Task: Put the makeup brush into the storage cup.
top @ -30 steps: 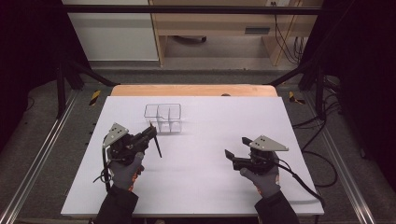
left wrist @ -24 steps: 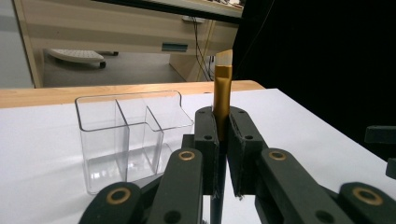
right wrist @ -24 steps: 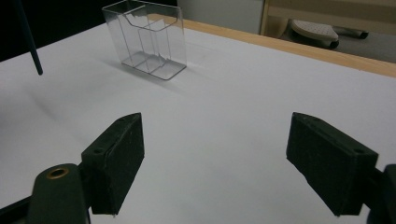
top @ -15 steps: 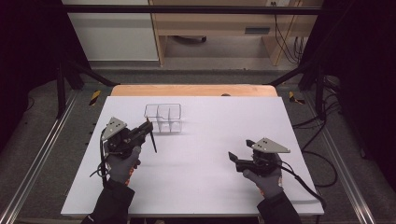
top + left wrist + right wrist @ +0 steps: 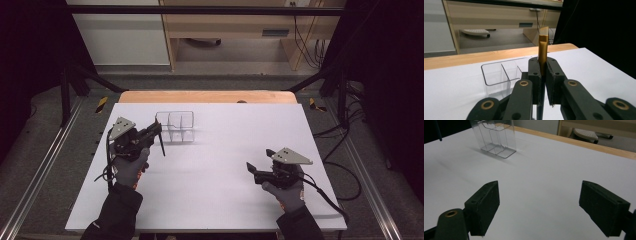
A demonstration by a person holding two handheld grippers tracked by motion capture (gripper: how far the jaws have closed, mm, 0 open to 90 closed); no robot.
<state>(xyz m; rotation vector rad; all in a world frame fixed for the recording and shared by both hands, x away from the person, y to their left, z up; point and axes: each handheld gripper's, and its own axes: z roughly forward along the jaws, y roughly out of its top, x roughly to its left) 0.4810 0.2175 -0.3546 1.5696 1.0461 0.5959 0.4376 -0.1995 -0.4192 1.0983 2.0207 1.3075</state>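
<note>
Since a second ago your left gripper (image 5: 156,132) has carried the slim gold-and-black pen (image 5: 543,47) from the table's left side toward the far edge, and it now hangs just beside the clear divided organizer (image 5: 174,126), jaws clamped tight on the pen's middle. To seat it well, I judge you should line the lower tip over one compartment, keep it near upright, and lower before letting go. All visible compartments look empty; your right gripper (image 5: 549,207) waits wide open, holding nothing, near the table's right front corner.

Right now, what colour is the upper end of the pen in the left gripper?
Gold, on the pen clamped by the left gripper; clearest in the left gripper view.
</note>
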